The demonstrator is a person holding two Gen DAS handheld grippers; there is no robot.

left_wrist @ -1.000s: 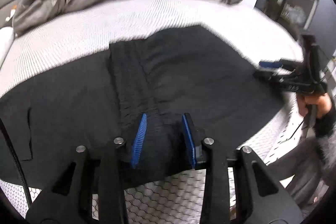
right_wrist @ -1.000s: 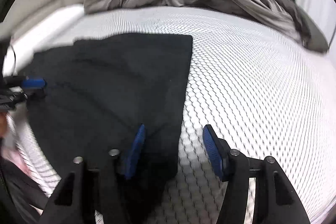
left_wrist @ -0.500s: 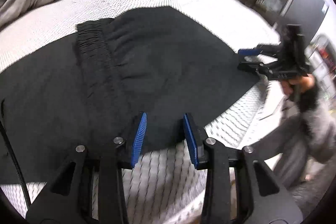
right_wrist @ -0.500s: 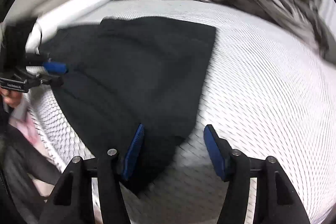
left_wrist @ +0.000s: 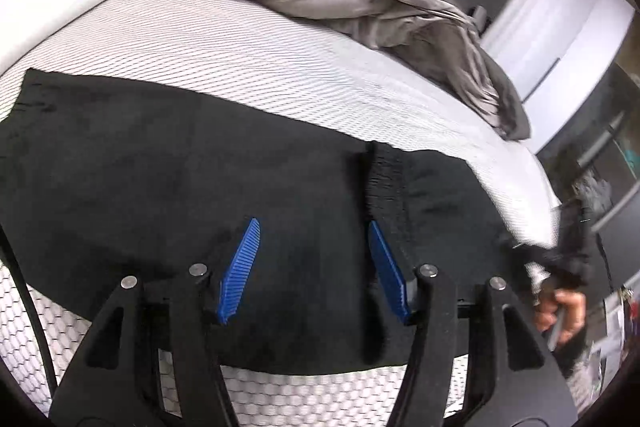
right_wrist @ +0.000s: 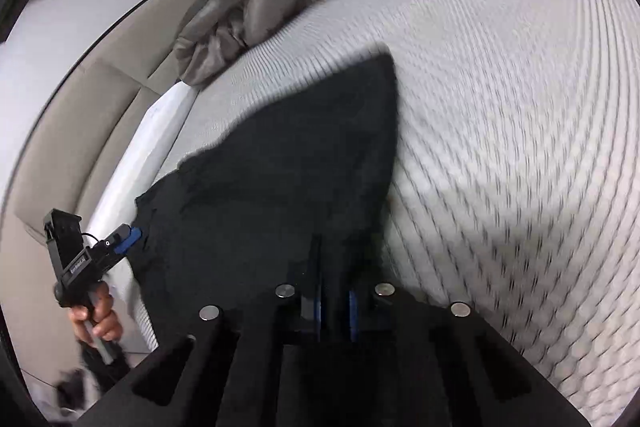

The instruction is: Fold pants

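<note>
Black pants [left_wrist: 200, 167] on the bed [left_wrist: 240, 39]

Right gripper [right_wrist: 335, 311] pinches the pants tight; left gripper [left_wrist: 316, 267] is wide open, holding nothing.

In the left wrist view the right gripper [left_wrist: 560, 259] at four o'clock is a dark blur, its jaws unreadable. In the right wrist view the pants [right_wrist: 288, 195] hide the right gripper's fingertips, and the mattress [right_wrist: 520, 107] smears with motion blur.
</note>
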